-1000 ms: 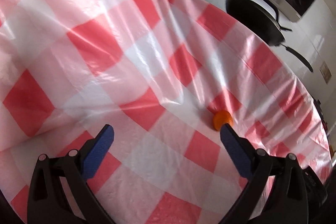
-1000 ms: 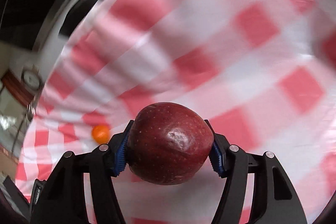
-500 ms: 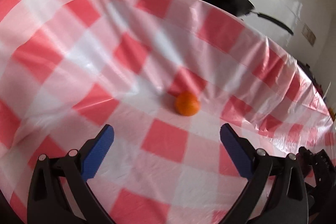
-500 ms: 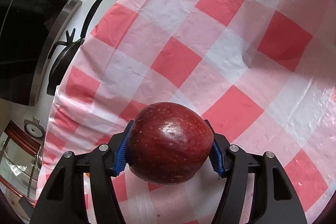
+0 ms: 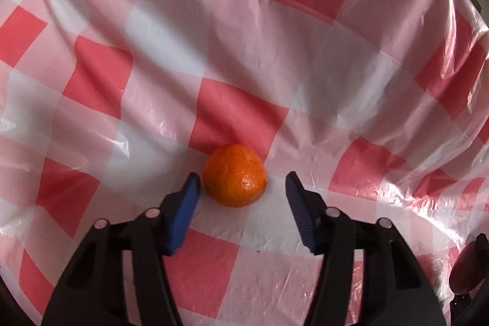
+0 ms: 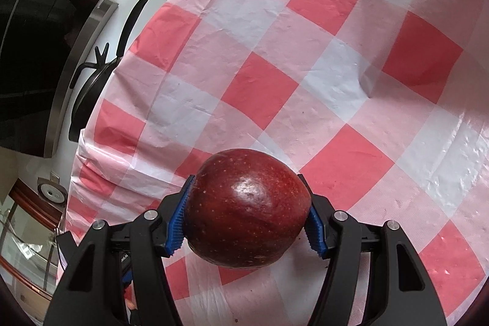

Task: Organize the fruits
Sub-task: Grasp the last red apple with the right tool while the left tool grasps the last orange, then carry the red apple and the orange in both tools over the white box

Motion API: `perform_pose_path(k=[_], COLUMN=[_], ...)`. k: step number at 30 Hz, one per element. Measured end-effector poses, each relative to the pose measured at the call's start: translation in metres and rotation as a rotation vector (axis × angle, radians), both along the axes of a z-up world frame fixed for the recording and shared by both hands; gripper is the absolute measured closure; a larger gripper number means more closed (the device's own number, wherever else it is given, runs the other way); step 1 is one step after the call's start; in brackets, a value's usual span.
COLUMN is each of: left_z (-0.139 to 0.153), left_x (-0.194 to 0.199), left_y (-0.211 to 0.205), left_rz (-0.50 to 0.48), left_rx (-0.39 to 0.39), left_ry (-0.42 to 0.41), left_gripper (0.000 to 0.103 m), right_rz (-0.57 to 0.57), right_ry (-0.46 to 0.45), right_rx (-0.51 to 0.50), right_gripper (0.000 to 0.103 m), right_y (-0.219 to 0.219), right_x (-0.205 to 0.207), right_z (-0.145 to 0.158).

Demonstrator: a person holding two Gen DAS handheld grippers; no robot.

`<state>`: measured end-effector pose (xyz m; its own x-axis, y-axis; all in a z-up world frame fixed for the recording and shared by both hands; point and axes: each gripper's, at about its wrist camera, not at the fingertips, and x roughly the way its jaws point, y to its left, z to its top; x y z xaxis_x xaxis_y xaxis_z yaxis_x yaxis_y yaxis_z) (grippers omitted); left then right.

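A small orange (image 5: 233, 175) lies on the red-and-white checked tablecloth (image 5: 244, 51). My left gripper (image 5: 243, 176) hangs just over it with the orange between the tips of its blue pads (image 5: 183, 210). The jaws are closing; the left pad is almost at the peel and a gap still shows on the right side. In the right wrist view my right gripper (image 6: 244, 179) is shut on a dark red apple (image 6: 247, 206), held above the cloth. That apple (image 5: 466, 269) also peeks in at the lower right edge of the left wrist view.
The plastic cloth (image 6: 305, 66) is wrinkled and drapes over the table edge at the left of the right wrist view. Beyond that edge a black pan (image 6: 91, 87) hangs on a white wall beside a dark glass panel (image 6: 36, 51). A round dial (image 6: 52, 193) sits lower left.
My left gripper has swung over to the orange, which now sits between its fingers, and the jaws have narrowed. The right gripper has settled, still holding the apple.
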<state>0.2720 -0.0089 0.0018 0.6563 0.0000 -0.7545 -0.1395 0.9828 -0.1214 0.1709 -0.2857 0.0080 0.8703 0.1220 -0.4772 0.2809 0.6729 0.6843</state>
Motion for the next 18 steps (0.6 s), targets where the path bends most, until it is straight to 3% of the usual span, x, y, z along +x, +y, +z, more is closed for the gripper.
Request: perform_pose_path(k=[2,4,6,8,14,18], left_z=[0.0,0.001,0.003,0.009,0.024,0.025], left_x=[0.0,0.003,0.0,-0.005,-0.072,-0.135], left_y=[0.001,0.007,0.013,0.015,0.011,0.007], left_rz=[-0.004,-0.009,-0.025,-0.022,-0.032,-0.029], left_rx=[-0.001,-0.016,-0.057,-0.032,0.018,0.104], left_ry=[-0.002,-0.007,-0.031,-0.066,-0.13,-0.144], left_gripper=[0.052,0.064,0.064,0.065,0.065,0.065], right_rz=[0.004,0.007,0.013,0.023,0.025,0.023], right_ry=[-0.001,-0.002,0.0,-0.001,0.001,-0.003], right_rx=[-0.011,-0.019,-0.029,-0.041,-0.015,-0.011], right_gripper=[0.04,0.04,0.04,0.04,0.04,0.04], right_y=[0.002,0.003,0.005,0.007,0.003,0.003], right_x=[0.0,-0.001,0.0,0.0,-0.002,-0.003], right_z=[0.001,0.001,0.002,0.002,-0.001,0.0])
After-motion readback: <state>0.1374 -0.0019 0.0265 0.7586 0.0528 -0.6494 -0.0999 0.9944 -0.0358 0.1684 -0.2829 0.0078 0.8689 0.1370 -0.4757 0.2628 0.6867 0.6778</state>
